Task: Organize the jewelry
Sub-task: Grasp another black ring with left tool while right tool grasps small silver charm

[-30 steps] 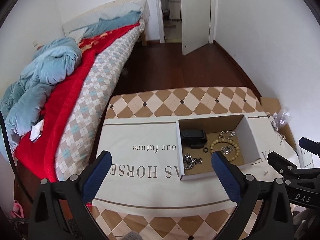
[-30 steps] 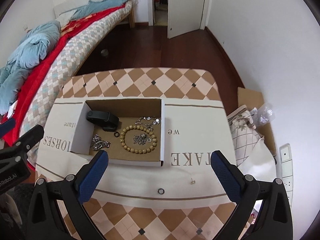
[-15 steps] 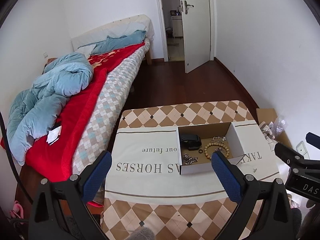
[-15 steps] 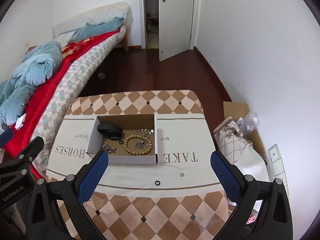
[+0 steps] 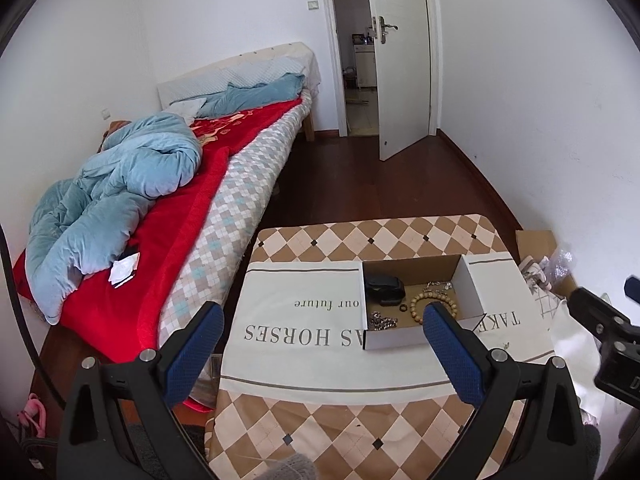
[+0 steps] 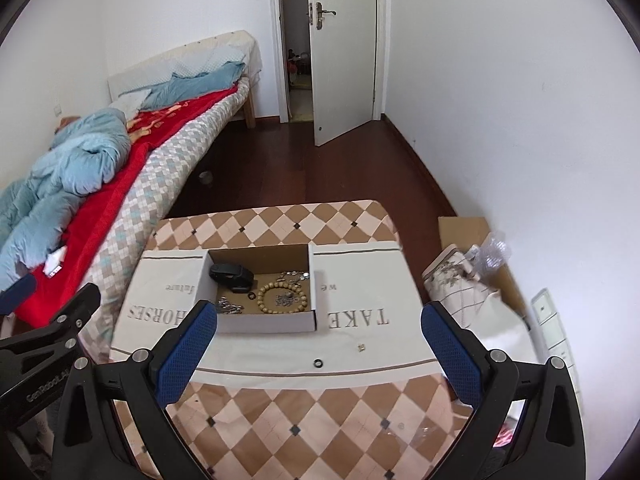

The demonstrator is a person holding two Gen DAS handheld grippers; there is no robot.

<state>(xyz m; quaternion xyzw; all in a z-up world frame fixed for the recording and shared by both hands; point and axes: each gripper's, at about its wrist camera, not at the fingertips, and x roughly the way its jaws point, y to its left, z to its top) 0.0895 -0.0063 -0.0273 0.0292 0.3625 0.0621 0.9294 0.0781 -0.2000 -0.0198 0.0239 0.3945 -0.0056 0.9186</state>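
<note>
A: Two grippers, both spread wide with nothing between the fingers. The left gripper (image 5: 320, 328) hangs above the near side of the table (image 5: 360, 236), touching nothing.

B: And the right gripper (image 6: 318, 330)?

A: The same: blue pads far apart, held over the table's near edge, clear of everything.

B: Where is the jewelry?

A: Mostly inside the open cardboard box (image 6: 266, 322) on the printed cloth (image 6: 360, 280). A bead bracelet (image 6: 280, 299) lies in it around some small silver pieces, a silver chain (image 6: 229, 305) sits in the near left corner, and a black case (image 6: 232, 274) sits at the back.

B: Anything outside the box?

A: A small black ring (image 6: 318, 363) and a tiny metal piece (image 6: 361, 346) lie on the cloth, near the box's front wall.
</note>
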